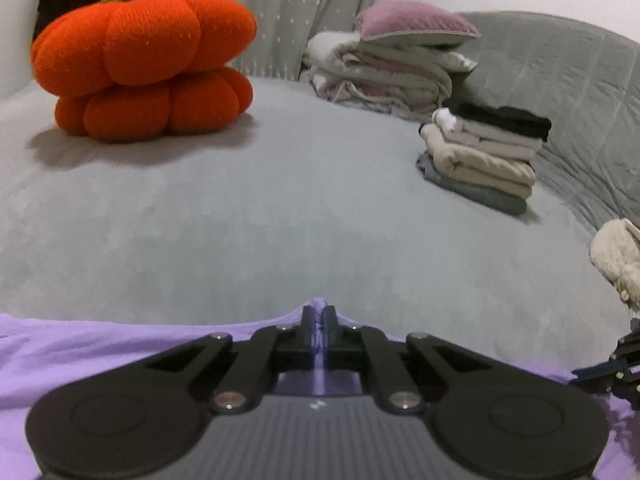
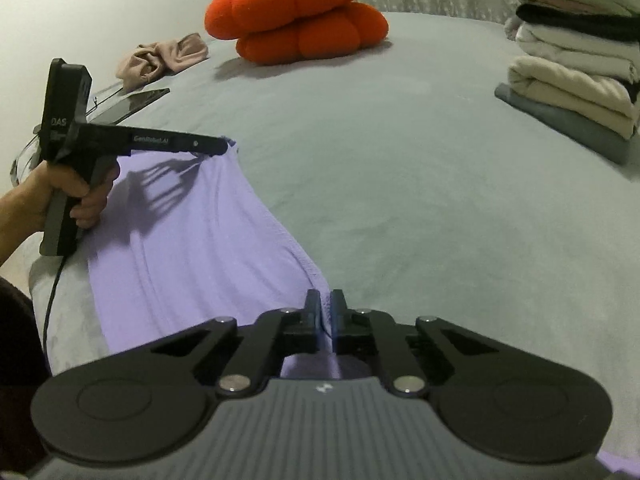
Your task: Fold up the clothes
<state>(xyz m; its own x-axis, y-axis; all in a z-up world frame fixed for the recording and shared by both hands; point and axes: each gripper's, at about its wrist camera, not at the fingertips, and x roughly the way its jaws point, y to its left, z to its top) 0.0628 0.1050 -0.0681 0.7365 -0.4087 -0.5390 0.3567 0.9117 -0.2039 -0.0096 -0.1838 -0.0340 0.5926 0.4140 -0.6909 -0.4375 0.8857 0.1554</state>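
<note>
Two lines of writing can be read, both on the left gripper (image 2: 224,146) as the right wrist camera sees it: "DAS" in white on its upright black block and "GenRobot.AI" along its side arm. A small white logo mark sits on the ribbed grey body of each gripper, too small to make out. One lilac garment (image 2: 192,240) lies spread on the near part of the grey bed cover (image 2: 400,200), and both grippers have hold of its far edge. The left gripper's jaws are closed tight on a raised pinch of the cloth at one corner, and the right gripper (image 2: 326,312) is closed on the same edge further along, with a thin strip of fabric between its pads. One hand (image 2: 76,192) grips the left tool's handle. Further back sit two orange pumpkin cushions (image 2: 296,12) stacked one on the other, one stack of folded clothes (image 1: 486,156), one pile of folded bedding (image 1: 384,76) with a mauve pillow (image 1: 416,22) on top, one beige headband (image 2: 164,58), and a dark tablet (image 2: 136,102).
</note>
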